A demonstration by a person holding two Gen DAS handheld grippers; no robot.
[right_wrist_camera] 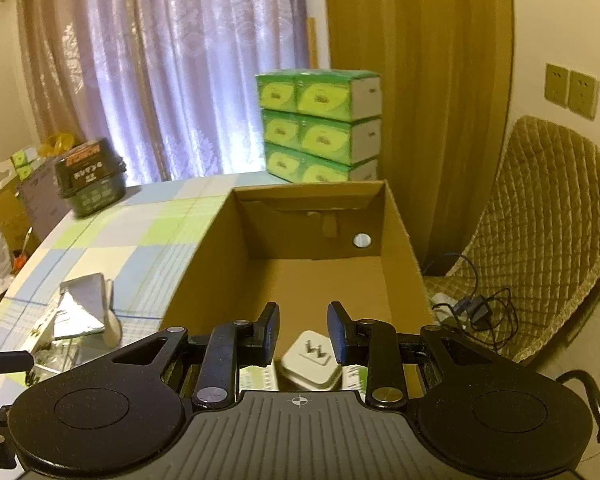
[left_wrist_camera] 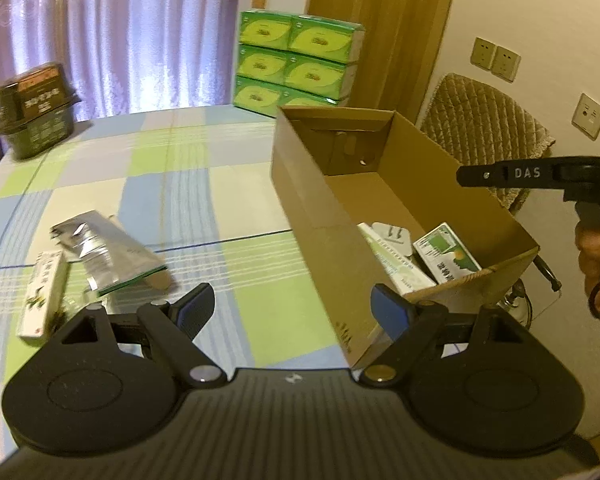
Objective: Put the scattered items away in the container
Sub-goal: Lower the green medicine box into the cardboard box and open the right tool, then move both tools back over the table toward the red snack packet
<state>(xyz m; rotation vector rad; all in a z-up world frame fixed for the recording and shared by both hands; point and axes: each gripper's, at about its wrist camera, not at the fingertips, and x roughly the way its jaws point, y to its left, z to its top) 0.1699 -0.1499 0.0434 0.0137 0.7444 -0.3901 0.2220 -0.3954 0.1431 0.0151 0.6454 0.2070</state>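
Brown corrugated cardboard forms the open box (left_wrist_camera: 320, 200), which stands on the checked counter (left_wrist_camera: 160, 184). Inside, at its near end, lie a white plug adapter (right_wrist_camera: 310, 364), a long white carton (left_wrist_camera: 396, 264) and a green-and-white carton (left_wrist_camera: 448, 256). The right tongs (right_wrist_camera: 303, 332) hover over the adapter, parted, gripping nothing. The left tongs (left_wrist_camera: 292, 312) are spread wide and empty, above the counter beside the box. Left of the box, on the counter, remain a silver foil pouch (left_wrist_camera: 100, 248) and a white-and-green carton (left_wrist_camera: 42, 292), lying just beside each other.
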